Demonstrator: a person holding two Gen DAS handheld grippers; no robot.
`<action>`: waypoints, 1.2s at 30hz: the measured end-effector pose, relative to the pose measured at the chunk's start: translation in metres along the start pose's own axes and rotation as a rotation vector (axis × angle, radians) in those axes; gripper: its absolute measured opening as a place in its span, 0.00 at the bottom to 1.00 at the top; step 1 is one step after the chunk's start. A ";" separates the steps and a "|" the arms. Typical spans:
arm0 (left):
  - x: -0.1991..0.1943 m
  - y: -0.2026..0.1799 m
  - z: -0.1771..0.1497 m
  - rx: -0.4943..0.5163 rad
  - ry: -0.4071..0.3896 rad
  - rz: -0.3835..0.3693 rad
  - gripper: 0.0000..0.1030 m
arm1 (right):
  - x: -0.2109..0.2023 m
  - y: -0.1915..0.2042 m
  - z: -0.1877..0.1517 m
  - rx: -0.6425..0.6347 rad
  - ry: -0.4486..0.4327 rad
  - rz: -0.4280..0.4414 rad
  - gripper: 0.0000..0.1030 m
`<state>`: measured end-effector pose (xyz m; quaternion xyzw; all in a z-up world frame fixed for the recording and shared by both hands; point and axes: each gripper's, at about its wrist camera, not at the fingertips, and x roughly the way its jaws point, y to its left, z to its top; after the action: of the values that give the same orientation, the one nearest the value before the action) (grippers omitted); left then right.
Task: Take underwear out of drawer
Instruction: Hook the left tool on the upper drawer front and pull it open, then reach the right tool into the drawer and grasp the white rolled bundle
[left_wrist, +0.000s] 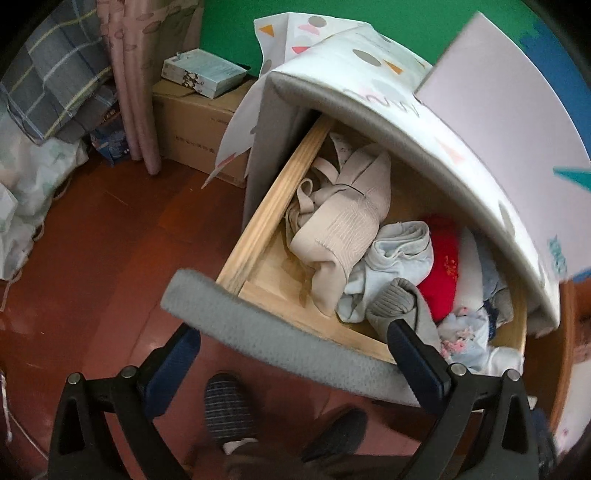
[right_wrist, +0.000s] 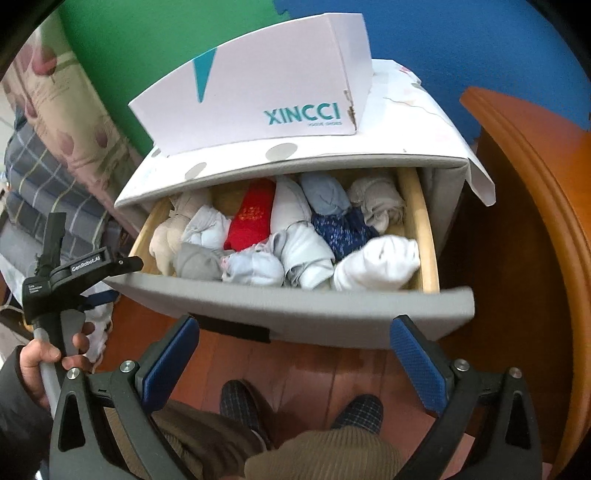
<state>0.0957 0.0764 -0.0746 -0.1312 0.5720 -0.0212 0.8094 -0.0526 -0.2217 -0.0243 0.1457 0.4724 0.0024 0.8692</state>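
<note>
The drawer of a small cabinet stands pulled open, its grey padded front toward me. It is full of rolled underwear and socks: a beige piece, a pale blue roll, a red piece, a dark blue roll, a white roll. My left gripper is open and empty, its jaws straddling the drawer front at the left corner. My right gripper is open and empty, just in front of and below the drawer front. The left gripper also shows in the right wrist view.
A white XINCCI shoe box sits on the cabinet top. An orange wooden furniture edge stands to the right. Cardboard boxes, a curtain and bedding lie to the left. My slippered feet stand on the red wooden floor.
</note>
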 end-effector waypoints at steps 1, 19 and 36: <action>-0.002 0.003 -0.005 -0.002 0.010 -0.001 1.00 | -0.001 0.001 0.000 -0.009 0.002 -0.006 1.00; -0.015 0.023 -0.039 0.015 0.051 0.008 1.00 | -0.011 -0.019 0.027 0.000 0.160 -0.049 0.99; -0.034 0.016 -0.041 0.064 0.013 0.038 0.99 | 0.058 -0.043 0.040 -0.014 0.473 -0.080 0.66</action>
<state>0.0435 0.0908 -0.0600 -0.0939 0.5786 -0.0249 0.8098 0.0063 -0.2646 -0.0624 0.1162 0.6682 0.0051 0.7349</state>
